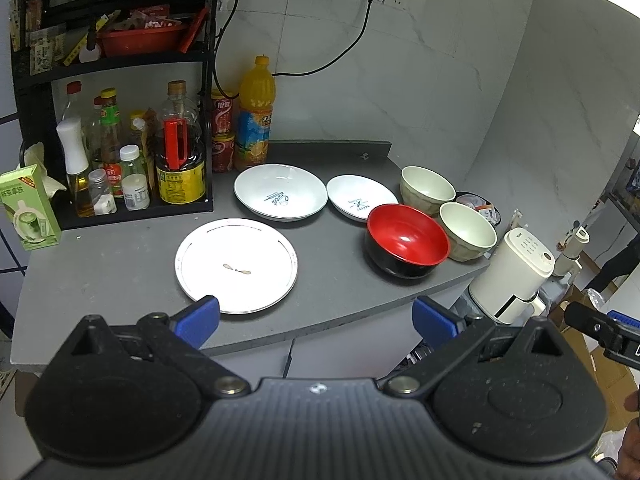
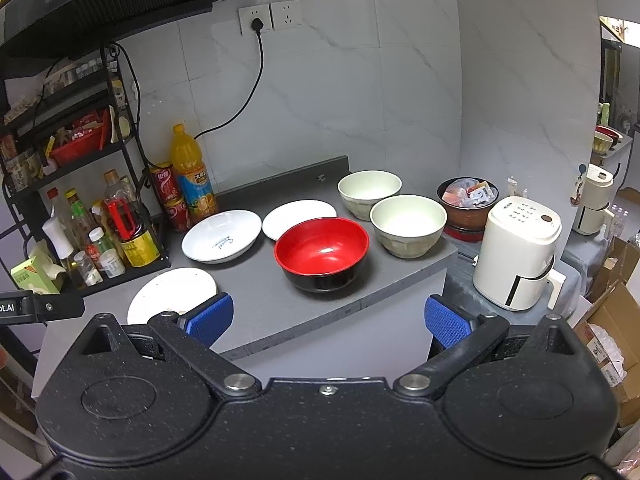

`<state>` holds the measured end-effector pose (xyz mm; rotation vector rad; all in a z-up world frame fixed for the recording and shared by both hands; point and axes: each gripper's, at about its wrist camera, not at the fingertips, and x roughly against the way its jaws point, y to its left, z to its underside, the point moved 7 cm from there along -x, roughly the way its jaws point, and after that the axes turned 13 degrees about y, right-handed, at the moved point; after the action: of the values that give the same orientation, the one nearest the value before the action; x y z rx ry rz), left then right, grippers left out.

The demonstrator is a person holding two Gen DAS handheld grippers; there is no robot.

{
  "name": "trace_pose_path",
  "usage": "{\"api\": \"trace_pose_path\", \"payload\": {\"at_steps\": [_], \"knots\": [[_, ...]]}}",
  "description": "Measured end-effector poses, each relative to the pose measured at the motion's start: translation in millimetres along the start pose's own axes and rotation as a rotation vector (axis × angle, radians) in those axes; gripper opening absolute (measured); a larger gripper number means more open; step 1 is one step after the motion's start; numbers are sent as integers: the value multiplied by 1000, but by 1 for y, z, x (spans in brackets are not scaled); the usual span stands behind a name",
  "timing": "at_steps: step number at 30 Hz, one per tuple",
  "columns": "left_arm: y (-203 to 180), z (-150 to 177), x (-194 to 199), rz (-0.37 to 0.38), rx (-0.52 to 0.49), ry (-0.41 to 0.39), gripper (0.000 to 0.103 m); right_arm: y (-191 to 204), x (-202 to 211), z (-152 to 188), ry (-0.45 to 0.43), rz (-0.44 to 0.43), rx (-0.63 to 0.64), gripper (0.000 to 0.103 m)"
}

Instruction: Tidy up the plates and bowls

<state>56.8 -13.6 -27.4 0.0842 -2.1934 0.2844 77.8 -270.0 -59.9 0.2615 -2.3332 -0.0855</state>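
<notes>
On the grey counter (image 1: 120, 272) lie a flat white plate (image 1: 236, 266) at the front, a deep white plate (image 1: 280, 192) and a smaller white plate (image 1: 362, 198) behind it. To the right stand a red-and-black bowl (image 1: 406, 246) and two cream bowls (image 1: 427, 189) (image 1: 467, 231). The right wrist view shows the same: flat plate (image 2: 172, 294), deep plate (image 2: 221, 236), small plate (image 2: 299, 218), red bowl (image 2: 322, 254), cream bowls (image 2: 369, 194) (image 2: 408, 226). My left gripper (image 1: 316, 322) is open and empty before the counter edge. My right gripper (image 2: 328, 322) is open and empty, in front of the red bowl.
A black rack (image 1: 120, 120) with sauce bottles stands at the counter's left, with an orange juice bottle (image 1: 255, 116) and red cans (image 1: 222, 136) beside it. A green box (image 1: 28, 208) sits far left. A cream air fryer (image 2: 518, 254) and a filled brown bowl (image 2: 467, 200) stand right of the counter.
</notes>
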Motion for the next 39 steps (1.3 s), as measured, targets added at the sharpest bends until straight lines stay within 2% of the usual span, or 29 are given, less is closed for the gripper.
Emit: {"api": "trace_pose_path", "payload": {"at_steps": [14, 21, 28, 39], "knots": [[-13, -2, -1, -9, 6, 4, 102, -8, -1, -6, -14, -6, -16, 103], [-20, -16, -19, 7, -3, 16, 102, -16, -12, -12, -15, 7, -34, 103], [-30, -42, -48, 39, -22, 36, 102, -27, -30, -24, -5, 44, -64, 103], [-48, -103, -98, 108, -99, 51, 101, -47, -66, -53, -3, 97, -169, 103]]}}
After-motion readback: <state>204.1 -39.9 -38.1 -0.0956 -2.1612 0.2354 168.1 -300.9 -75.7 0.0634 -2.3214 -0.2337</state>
